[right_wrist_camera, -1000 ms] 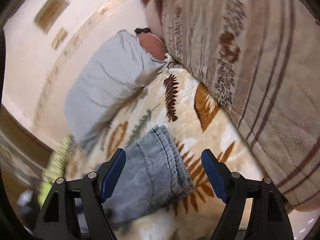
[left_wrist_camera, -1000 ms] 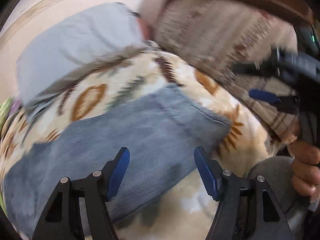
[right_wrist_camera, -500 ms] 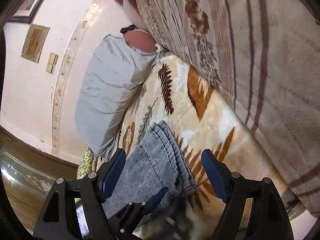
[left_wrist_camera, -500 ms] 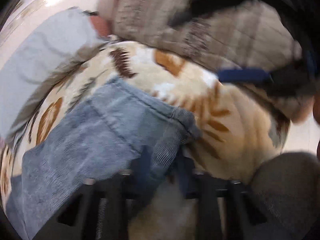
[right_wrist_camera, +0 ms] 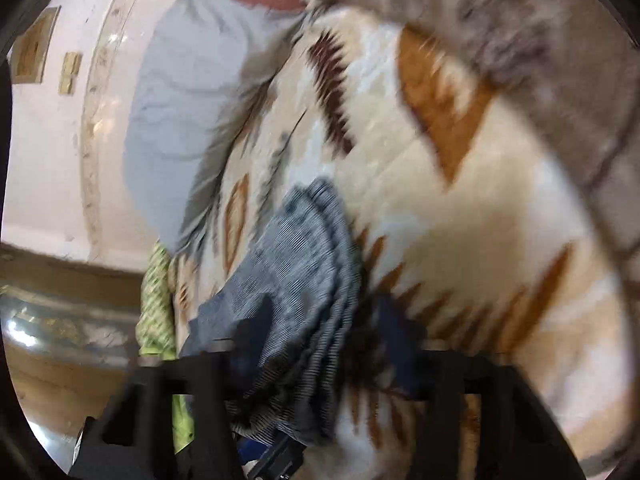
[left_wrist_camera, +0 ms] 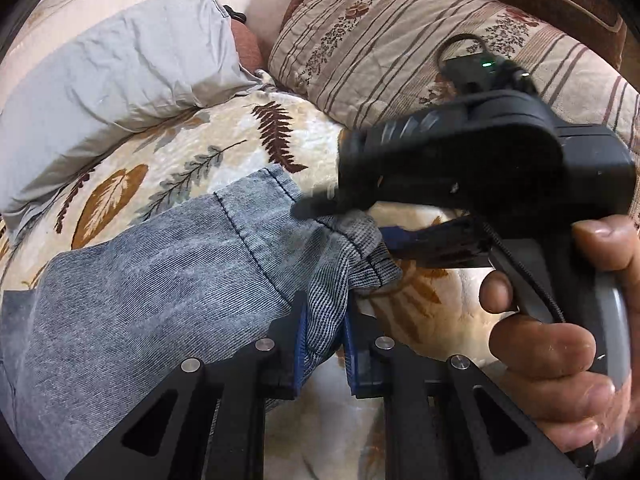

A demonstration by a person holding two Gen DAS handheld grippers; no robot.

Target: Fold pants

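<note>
Grey-blue denim pants point(left_wrist_camera: 160, 280) lie on a leaf-patterned blanket point(left_wrist_camera: 224, 148). My left gripper point(left_wrist_camera: 323, 344) is shut on the near corner of the pants' leg hem, with cloth bunched between its blue pads. My right gripper point(left_wrist_camera: 360, 220) reaches in from the right and its fingers straddle the far corner of the same hem. In the blurred right wrist view the hem point(right_wrist_camera: 308, 264) sits between the right gripper's point(right_wrist_camera: 332, 344) fingers, which are closer together than before; I cannot tell if they pinch the cloth.
A grey pillow point(left_wrist_camera: 120, 68) lies at the back left and a striped floral cushion point(left_wrist_camera: 400, 40) at the back right. A green cloth point(right_wrist_camera: 156, 304) hangs at the bed's left edge, above a wooden floor point(right_wrist_camera: 60, 380).
My left gripper moved forward and shut on the hem corner. My right gripper dropped down to the hem's other corner and its fingers have narrowed around it.
</note>
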